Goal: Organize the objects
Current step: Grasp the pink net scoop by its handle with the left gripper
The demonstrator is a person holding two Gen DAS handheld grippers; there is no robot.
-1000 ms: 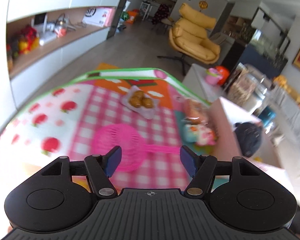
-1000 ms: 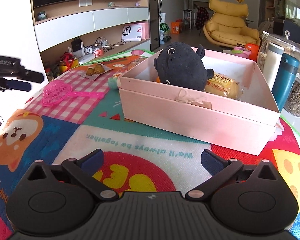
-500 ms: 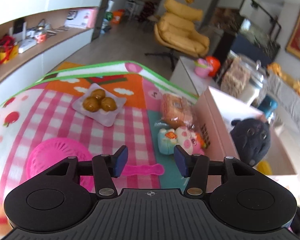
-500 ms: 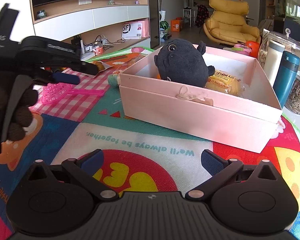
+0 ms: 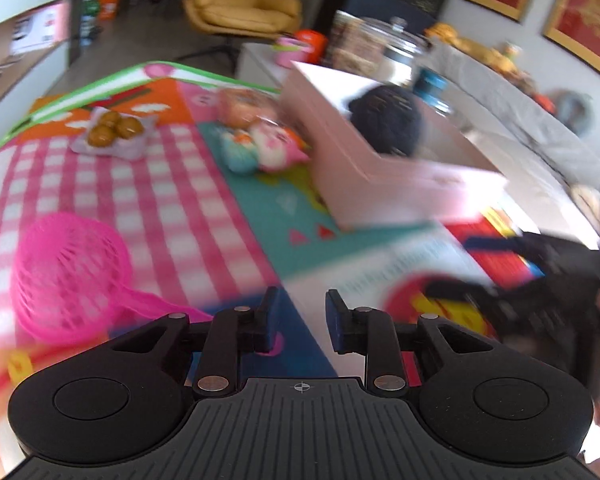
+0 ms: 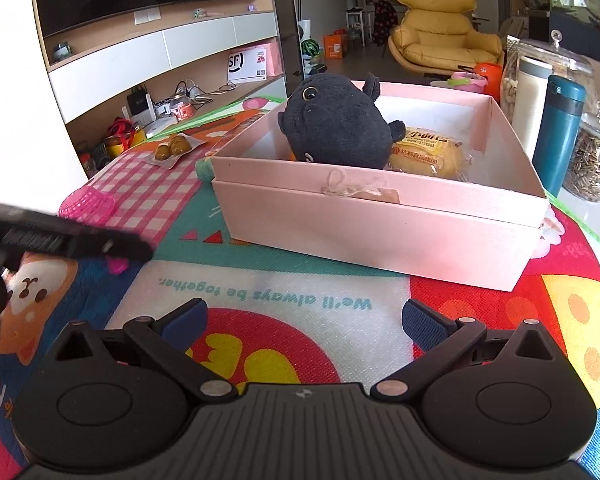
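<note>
Nearest us, the left gripper (image 5: 300,322) stands narrowly parted over the mat (image 5: 204,200), hiding the handle end of the pink strainer (image 5: 70,276) near the mat's left edge, all blurred. Beyond our wide-spread, empty right gripper (image 6: 303,322), the pink box (image 6: 380,232) holds a dark plush (image 6: 336,124) that half covers a bread packet (image 6: 428,152).

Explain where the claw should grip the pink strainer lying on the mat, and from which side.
Grip the pink strainer by its thin straight handle, coming from above with fingers either side. The round mesh bowl looks too wide and flimsy; the handle lies flat beside the left claw.
</note>
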